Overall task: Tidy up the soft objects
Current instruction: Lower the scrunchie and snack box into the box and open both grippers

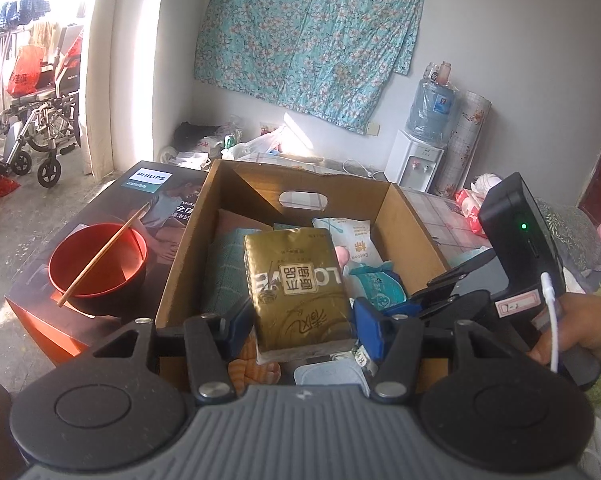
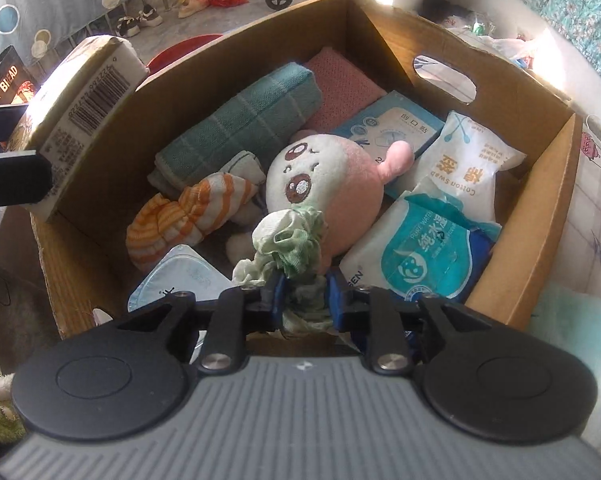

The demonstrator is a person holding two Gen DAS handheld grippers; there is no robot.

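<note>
A: Nearest the right wrist lens is the right gripper point(image 2: 305, 298), and between its blue pads is a crumpled pale green mesh cloth point(image 2: 286, 246), bunched and spilling forward onto the round pink-and-white plush toy point(image 2: 324, 190).

B: Is it clamped?

A: I'd say not. The jaws stand a little apart, with the cloth lying loose in the gap and the pads not visibly pressing it. It sits over the open brown cardboard box point(image 2: 528, 216), just inside the near wall.

B: And the other hand?

A: The left gripper point(image 1: 300, 320) has its jaws set wide on a gold-wrapped rectangular tissue pack point(image 1: 298, 288), one blue pad on each long side. The pack's long axis runs straight away from the jaws, pointing into the box; its near end hangs at the near rim.

B: So what does the next move turn on?

A: My reading: the pack is above the box's left part, over the folded teal checked towel point(image 2: 236, 120), while the right gripper occupies the near right, by the blue-and-white wet wipe packet point(image 2: 416, 260). The two are just beside each other, so the left should lower along its own axis, clear of the right fingers.

B: Space below?

A: Tight; the orange-striped knitted sock point(image 2: 184, 220) lies near there.
</note>
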